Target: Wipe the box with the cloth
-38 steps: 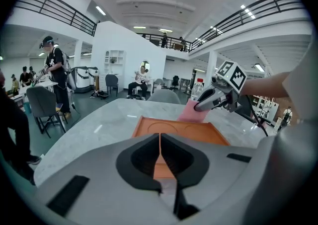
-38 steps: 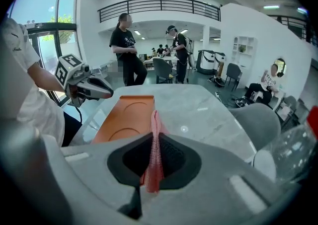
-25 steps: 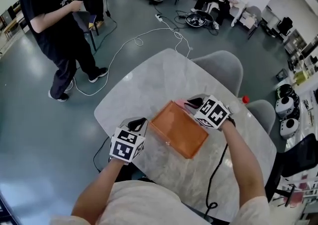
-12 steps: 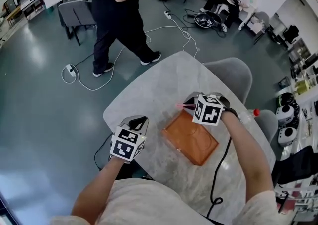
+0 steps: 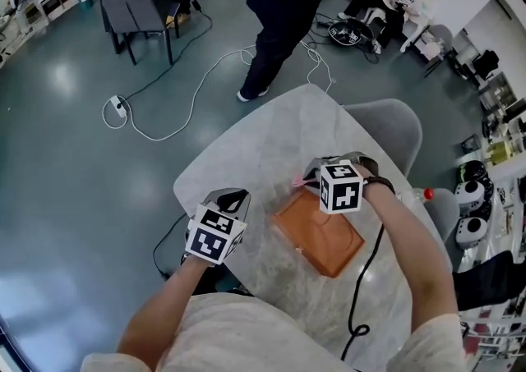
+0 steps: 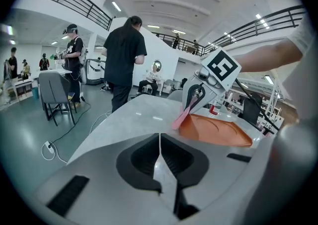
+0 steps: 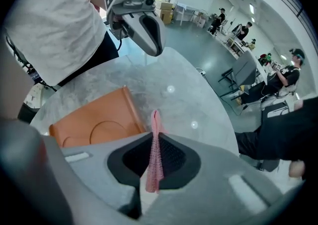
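Note:
A flat orange box (image 5: 322, 237) lies on the round marble table (image 5: 255, 157). My right gripper (image 5: 309, 176) hangs over the box's far left edge, shut on a thin pink cloth (image 5: 297, 180). In the right gripper view the cloth (image 7: 155, 155) is pinched between the jaws and its tip reaches the rim of the box (image 7: 94, 119). My left gripper (image 5: 233, 198) is shut and empty, left of the box and apart from it. From the left gripper view, the cloth (image 6: 181, 118) dangles from the right gripper (image 6: 197, 96) against the box (image 6: 218, 132).
A person in black (image 5: 288, 9) stands just beyond the table's far edge. A grey chair (image 5: 386, 128) and a red-capped bottle (image 5: 423, 195) are on the right. White cables (image 5: 177, 95) trail over the floor. A black cable (image 5: 362, 296) runs from my right arm.
My right gripper with the cloth has shifted toward the box's far left edge. The left gripper stayed put. The person in black walked from the far left to behind the table.

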A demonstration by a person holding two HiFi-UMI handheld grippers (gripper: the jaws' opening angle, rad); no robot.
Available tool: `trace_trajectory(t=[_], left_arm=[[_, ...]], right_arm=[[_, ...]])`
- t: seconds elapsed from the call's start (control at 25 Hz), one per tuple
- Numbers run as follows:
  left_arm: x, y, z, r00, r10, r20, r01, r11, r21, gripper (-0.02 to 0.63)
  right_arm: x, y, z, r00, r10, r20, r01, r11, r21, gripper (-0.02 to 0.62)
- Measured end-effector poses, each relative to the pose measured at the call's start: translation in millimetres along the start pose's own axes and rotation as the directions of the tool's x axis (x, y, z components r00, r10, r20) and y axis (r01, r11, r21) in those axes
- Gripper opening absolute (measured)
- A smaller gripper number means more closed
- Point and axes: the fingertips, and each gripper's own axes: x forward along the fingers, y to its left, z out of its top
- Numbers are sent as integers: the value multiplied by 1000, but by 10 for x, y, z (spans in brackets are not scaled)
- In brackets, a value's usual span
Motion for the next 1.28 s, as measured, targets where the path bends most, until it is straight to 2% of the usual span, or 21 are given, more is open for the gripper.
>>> trace_trajectory(t=[0.16,0.56,1.28], left_arm=[[-31,11,-37,1000,9,-1,-9,1000,-10,15],[-189,-2,-84,999,38,10,-38,999,-19,15],[-568,-36,-279,993,110,35,-107,993,-56,15]], right_arm=[[-14,74,70,999,36,7,-36,999,-21,17],[-46,220,304,997,70,34,-67,996,-61,17],[-36,484,730,993,92,68,-83,988,-133,17]])
